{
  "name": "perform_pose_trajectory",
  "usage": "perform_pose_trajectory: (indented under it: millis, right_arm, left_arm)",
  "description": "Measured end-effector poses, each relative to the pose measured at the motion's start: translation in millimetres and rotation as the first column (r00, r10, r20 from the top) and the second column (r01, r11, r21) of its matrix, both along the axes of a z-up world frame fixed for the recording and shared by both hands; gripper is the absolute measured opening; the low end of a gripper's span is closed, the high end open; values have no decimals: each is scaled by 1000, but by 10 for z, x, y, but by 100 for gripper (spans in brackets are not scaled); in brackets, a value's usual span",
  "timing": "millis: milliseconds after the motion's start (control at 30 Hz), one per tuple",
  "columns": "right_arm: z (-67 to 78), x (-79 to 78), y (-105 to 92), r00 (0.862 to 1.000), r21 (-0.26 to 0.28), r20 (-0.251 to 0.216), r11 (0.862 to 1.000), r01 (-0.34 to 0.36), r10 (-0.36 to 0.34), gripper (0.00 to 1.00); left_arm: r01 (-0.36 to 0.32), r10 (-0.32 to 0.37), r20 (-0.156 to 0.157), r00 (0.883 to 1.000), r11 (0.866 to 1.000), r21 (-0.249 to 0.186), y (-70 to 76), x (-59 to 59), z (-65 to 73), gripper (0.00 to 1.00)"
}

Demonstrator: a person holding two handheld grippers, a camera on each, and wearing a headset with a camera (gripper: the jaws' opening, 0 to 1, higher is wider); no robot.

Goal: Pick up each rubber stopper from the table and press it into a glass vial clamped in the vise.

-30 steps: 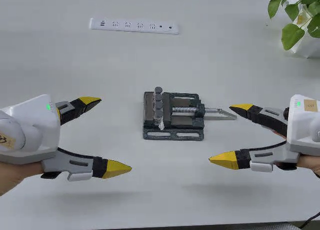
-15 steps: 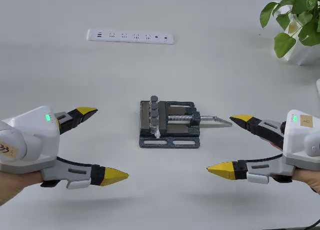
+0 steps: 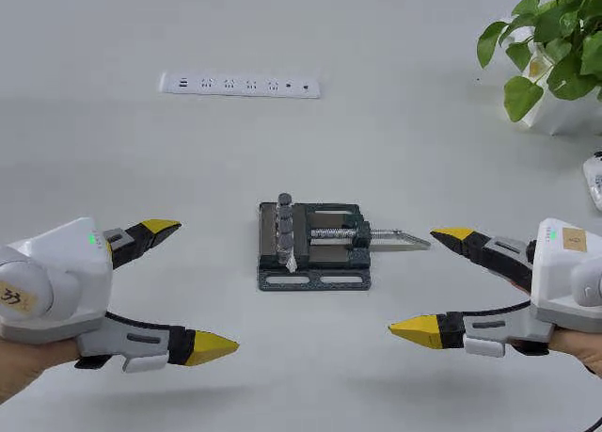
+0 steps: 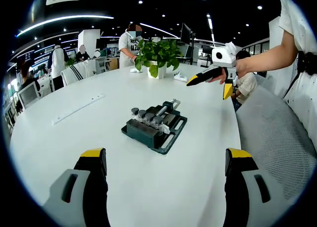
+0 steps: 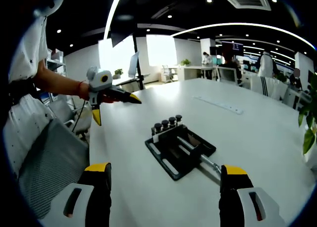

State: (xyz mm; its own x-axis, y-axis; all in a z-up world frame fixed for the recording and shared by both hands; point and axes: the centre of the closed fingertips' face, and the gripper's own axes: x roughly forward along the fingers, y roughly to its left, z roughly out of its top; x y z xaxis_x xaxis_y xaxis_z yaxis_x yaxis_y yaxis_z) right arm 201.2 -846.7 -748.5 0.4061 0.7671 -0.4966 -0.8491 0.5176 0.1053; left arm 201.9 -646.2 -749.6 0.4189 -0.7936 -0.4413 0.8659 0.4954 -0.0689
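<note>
A dark vise [image 3: 315, 272] sits mid-table and clamps a row of several glass vials [image 3: 284, 227], each capped by a dark rubber stopper. My left gripper [image 3: 188, 286] hovers left of the vise, open and holding nothing. My right gripper [image 3: 433, 281] hovers right of it, also open and holding nothing. In the left gripper view the vise [image 4: 154, 128] and vials [image 4: 146, 115] lie ahead between my open jaws [image 4: 166, 158], with the right gripper [image 4: 209, 88] beyond. The right gripper view has the vise [image 5: 181, 150], vials [image 5: 166, 124] and left gripper [image 5: 116, 111] ahead of my jaws [image 5: 164, 168].
The vise's screw handle [image 3: 400, 238] points right toward my right gripper. A white power strip [image 3: 240, 84] lies at the back. A potted plant [image 3: 555, 46] stands at the back right, and a small white object [image 3: 594, 180] lies at the right edge. People and chairs are beyond the table.
The head camera has tilted, so the vise sits lower in the picture. Both grippers stay open on either side of it, and nothing has been taken hold of.
</note>
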Motion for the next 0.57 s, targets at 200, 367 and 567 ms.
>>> perform_pose_trajectory:
  millis: [200, 367, 567]
  right_arm:
    - [10, -10, 1, 1000, -2, -1, 1000, 0, 0, 89]
    - [29, -2, -8, 1000, -1, 5, 1000, 1, -1, 89]
    - [29, 5, -20, 1000, -3, 5, 1000, 1, -1, 89]
  left_arm:
    - [-1, 1, 0, 1000, 1000, -2, 1, 4, -19, 99]
    - [1, -1, -2, 1000, 1000, -3, 10, 14, -35, 99]
    - [4, -4, -3, 1000, 1000, 0, -25, -4, -2, 99]
